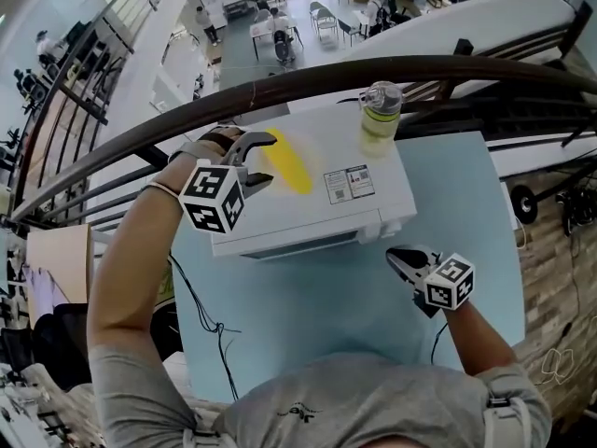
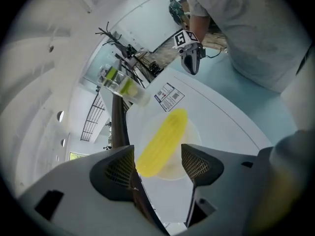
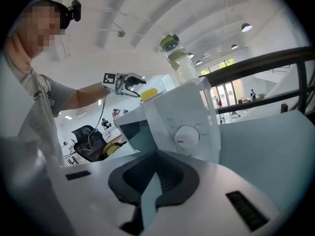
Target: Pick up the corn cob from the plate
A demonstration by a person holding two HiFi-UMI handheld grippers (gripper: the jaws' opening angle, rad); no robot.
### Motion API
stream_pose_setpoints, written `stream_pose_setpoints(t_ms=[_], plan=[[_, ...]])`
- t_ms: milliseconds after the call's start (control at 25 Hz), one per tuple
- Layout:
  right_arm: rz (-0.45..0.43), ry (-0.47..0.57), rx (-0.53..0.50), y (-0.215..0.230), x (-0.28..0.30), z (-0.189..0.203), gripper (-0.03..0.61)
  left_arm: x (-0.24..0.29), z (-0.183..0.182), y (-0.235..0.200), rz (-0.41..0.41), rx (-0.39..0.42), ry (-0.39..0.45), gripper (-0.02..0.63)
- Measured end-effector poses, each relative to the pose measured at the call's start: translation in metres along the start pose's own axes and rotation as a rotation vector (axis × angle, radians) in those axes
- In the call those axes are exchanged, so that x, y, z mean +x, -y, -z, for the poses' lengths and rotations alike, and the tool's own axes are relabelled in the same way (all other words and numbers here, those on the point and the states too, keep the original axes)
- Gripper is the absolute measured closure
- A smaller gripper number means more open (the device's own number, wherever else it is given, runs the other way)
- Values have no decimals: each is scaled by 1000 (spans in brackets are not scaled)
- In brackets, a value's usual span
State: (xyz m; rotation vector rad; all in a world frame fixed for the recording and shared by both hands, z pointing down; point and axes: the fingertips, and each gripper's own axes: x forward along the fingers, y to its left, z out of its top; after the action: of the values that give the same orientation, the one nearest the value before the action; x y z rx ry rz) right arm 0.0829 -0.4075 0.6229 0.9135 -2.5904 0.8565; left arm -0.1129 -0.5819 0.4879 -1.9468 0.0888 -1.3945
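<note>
While holding left gripper [image 1: 269, 160] wide near yellow corn cob [image 1: 287, 161] lying on round white plate [image 2: 195, 133] atop white microwave [image 1: 378, 215], long axis pointing toward unreadable QR sticker [image 1: 349, 184]; keeping right gripper [image 1: 397, 259] closed, empty.

Smooth, seemingly plastic corn cob [image 2: 162, 141]; glossy white microwave [image 1: 312, 215] top.

yellow corn cob [image 2: 162, 141] ahead of the left gripper's [image 2: 157, 160] dark mesh-patterned pads [image 2: 120, 168]; white plate [image 2: 193, 132], pale blue table [image 1: 326, 306].

Grey tee [image 1: 354, 399]; grey L gripper [image 1: 266, 160], R gripper [image 1: 396, 258].
</note>
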Motion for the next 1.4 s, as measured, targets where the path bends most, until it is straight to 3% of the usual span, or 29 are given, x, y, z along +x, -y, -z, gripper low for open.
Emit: stream_pose_setpoints(t_ms=[320, 600, 1000, 1400], plan=[[-44, -23, 80, 1, 17, 29, 563, 29, 4, 3, 115, 258, -63, 307], [-73, -36, 115, -3, 26, 43, 563, 45, 2, 8, 189, 387, -96, 307], [-92, -28, 140, -4, 30, 46, 563, 48, 2, 16, 283, 419, -127, 342], [-95, -23, 138, -10, 26, 47, 563, 49, 4, 19, 258, 406, -160, 365]])
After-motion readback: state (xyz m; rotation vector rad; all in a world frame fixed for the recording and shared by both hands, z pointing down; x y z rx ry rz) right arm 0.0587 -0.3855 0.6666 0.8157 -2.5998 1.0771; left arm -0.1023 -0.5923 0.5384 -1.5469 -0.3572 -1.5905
